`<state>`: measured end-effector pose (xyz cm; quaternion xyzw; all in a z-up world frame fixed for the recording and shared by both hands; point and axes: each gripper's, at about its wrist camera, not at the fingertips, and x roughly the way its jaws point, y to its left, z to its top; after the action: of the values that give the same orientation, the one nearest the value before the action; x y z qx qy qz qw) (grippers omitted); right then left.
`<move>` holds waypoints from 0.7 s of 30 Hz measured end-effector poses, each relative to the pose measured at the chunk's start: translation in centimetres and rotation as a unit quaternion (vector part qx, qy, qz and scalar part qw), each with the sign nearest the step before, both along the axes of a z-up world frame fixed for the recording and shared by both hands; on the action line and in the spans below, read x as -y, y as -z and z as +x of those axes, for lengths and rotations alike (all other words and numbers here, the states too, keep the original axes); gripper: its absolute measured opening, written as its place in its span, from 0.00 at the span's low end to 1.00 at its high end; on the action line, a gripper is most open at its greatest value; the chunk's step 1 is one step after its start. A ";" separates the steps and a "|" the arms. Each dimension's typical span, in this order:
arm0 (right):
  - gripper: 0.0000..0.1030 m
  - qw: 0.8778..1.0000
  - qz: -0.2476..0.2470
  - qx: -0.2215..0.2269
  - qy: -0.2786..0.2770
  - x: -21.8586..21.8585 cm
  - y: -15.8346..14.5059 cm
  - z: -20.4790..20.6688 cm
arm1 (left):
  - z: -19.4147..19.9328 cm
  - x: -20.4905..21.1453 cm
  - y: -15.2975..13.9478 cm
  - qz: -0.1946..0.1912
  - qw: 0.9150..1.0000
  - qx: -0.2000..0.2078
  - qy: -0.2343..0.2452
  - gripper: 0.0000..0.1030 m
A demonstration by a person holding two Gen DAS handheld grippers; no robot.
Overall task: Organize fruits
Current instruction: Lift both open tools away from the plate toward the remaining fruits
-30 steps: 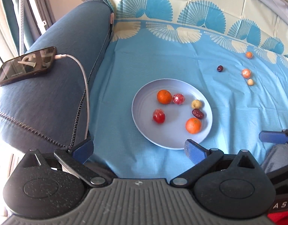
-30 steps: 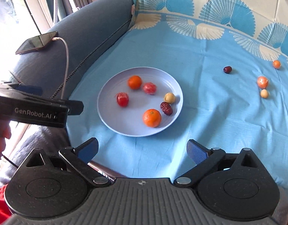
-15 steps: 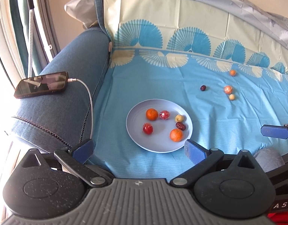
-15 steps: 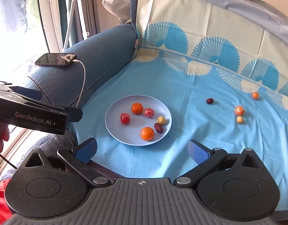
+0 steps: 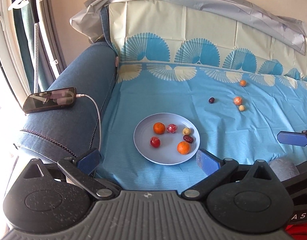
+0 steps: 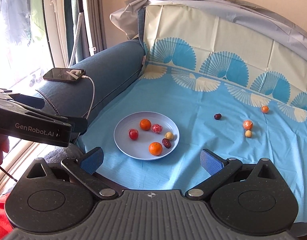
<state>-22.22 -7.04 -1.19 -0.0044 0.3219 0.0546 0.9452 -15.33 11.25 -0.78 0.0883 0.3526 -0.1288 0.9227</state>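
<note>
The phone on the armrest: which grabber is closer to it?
Left. The left gripper sits beside the armrest, below the phone. The right gripper is farther over, on the far side of the left one from the phone.

Place: a home living room is being shown.
Seating: a blue fabric sofa (image 5: 79,92) is being covered by a blue fan-patterned cloth (image 5: 173,92).
Armrest: a phone (image 5: 50,99) is being charged through a white cable (image 5: 95,110).
Window side: curtains (image 6: 17,20) are being lit by daylight.
Tableware: a plate (image 5: 145,150) of fruit is being kept on the cloth.
</note>
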 end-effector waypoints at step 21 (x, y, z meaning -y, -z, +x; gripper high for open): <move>0.99 1.000 0.000 0.000 0.003 0.1 -0.1 -0.3 | -0.1 -0.3 -0.1 0.000 1.000 0.003 0.002 1.00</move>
<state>-22.49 -7.17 -1.13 -0.0030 0.3217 0.0514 0.9454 -15.40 11.57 -0.66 0.0896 0.3500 -0.1308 0.9232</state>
